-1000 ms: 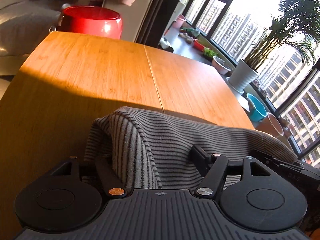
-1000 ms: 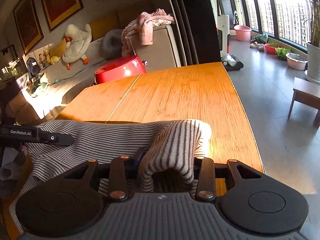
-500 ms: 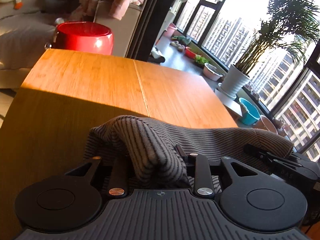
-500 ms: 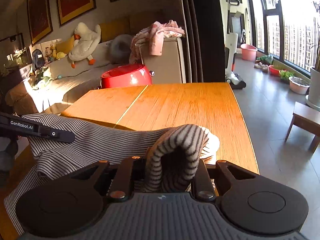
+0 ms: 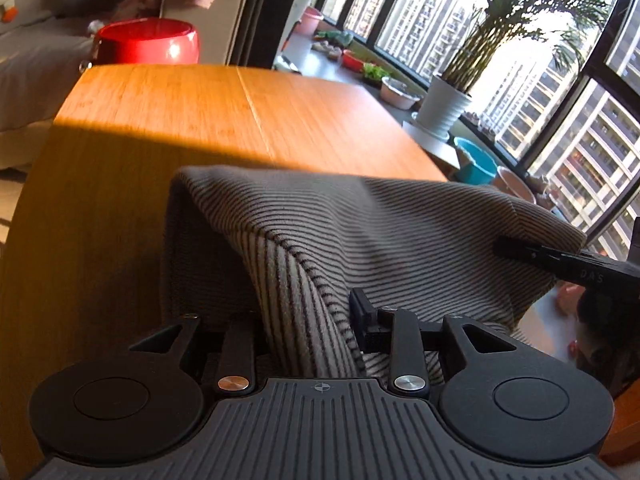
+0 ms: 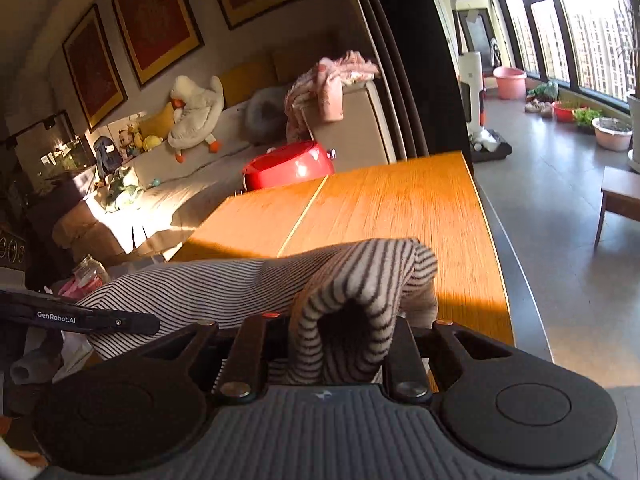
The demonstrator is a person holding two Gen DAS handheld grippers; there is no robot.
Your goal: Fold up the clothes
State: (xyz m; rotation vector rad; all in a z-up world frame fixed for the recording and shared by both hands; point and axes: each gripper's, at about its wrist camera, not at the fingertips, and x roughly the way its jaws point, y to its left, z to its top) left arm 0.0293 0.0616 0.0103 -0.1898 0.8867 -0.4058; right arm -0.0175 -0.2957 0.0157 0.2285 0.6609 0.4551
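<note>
— Position of the striped garment (image 5: 360, 232)?
— Held up over the near edge of the wooden table (image 5: 168, 120), stretched between both tools.
— Tool states?
— Left gripper (image 5: 308, 320) and right gripper (image 6: 340, 332) each clamped on a bunched corner

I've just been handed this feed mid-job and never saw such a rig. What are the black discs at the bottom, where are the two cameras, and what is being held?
No robot arm here: a person holds one two-finger gripper in each hand, with a fisheye camera on each looking forward along the fingers. The black discs are the gripper's own body. The left gripper and right gripper each pinch a bunch of one striped garment, stretched between them above the near end of the wooden table. Each view also shows the other gripper's finger at its edge. A red pot sits beyond the far end.
</note>
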